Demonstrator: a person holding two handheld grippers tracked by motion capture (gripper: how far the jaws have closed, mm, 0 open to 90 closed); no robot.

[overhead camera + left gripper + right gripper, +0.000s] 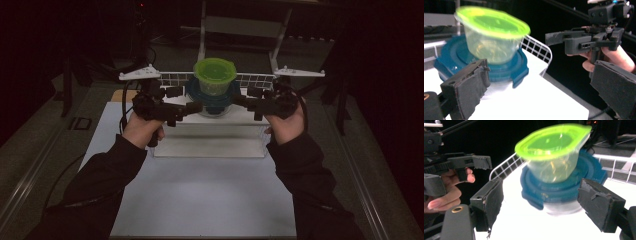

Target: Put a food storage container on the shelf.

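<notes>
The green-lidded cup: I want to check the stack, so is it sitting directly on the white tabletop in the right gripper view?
No, the green-lidded cup stands on the blue-lidded container, which itself rests on the white surface.

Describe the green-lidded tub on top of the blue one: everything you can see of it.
The green-lidded tub is a small round container of clear, thin-looking plastic, tapering toward its base, closed by a bright lime-green lid whose rim overhangs the wall. It looks empty, though blur makes that uncertain. It stands upright on the blue lid of a wider clear tub, roughly centred, on a white raised platform in front of a white wire rack. Both tongs sit beside the stack, jaws open; nothing grips it.
</notes>
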